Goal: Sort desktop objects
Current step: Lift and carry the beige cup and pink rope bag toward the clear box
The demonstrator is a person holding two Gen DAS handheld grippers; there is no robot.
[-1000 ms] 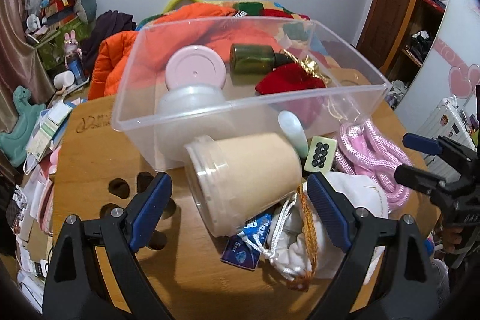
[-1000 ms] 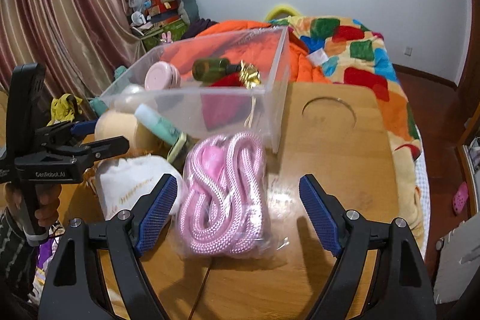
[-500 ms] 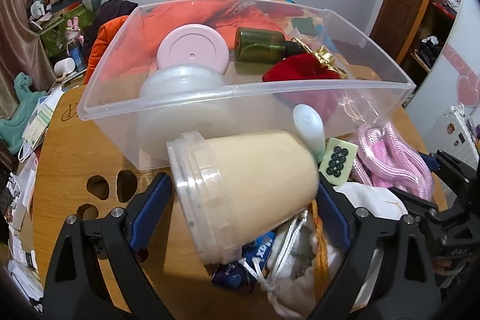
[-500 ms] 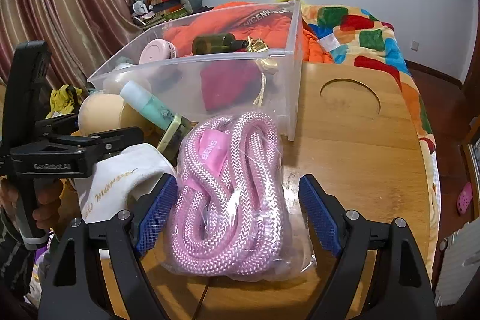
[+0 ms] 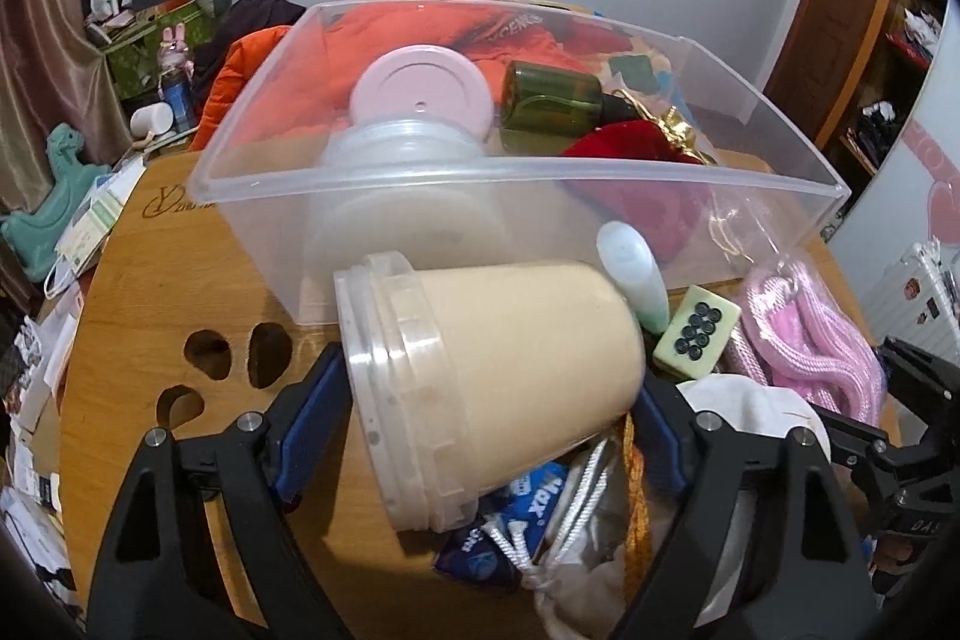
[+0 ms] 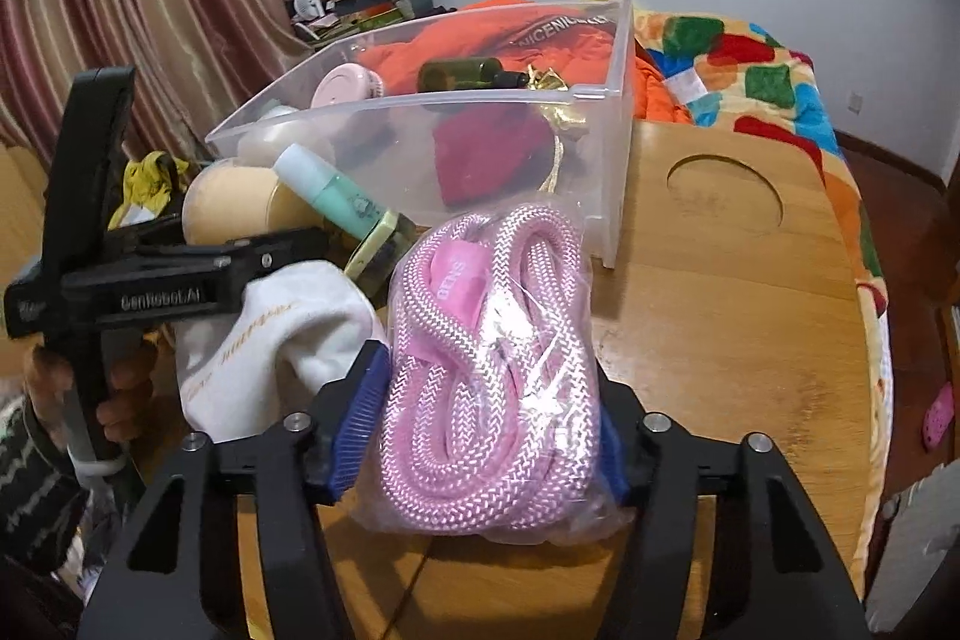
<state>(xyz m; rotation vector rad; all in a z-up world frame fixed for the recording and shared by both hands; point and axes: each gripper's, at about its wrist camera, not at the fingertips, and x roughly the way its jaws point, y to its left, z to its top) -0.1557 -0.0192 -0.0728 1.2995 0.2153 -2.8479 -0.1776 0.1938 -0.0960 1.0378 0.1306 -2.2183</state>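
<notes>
A beige lidded tub (image 5: 510, 370) lies on its side in front of the clear plastic bin (image 5: 516, 172). My left gripper (image 5: 483, 436) is closing around it, and both blue pads touch its sides. Beside it a bagged pink rope (image 6: 480, 340) rests on the wooden table. My right gripper (image 6: 486, 436) is closing on the bag and its pads squeeze it. Between the two lie a teal tube (image 5: 636, 274), a green mahjong tile (image 5: 696, 334) and a white drawstring pouch (image 6: 270, 340). The bin holds a pink-lidded jar (image 5: 420, 91), a green bottle (image 5: 552, 109) and a red pouch (image 5: 624, 148).
The wooden table has small cutouts (image 5: 204, 346) at the left and a round recess (image 6: 726, 202) at the right. A blue packet (image 5: 528, 508) lies under the tub. Papers (image 5: 90, 220) crowd the table's left edge. A bed with a colourful blanket (image 6: 750, 70) stands behind.
Both grippers have come forward over their objects and their jaws have narrowed: the left around the beige tub, the right onto the bagged pink rope.
</notes>
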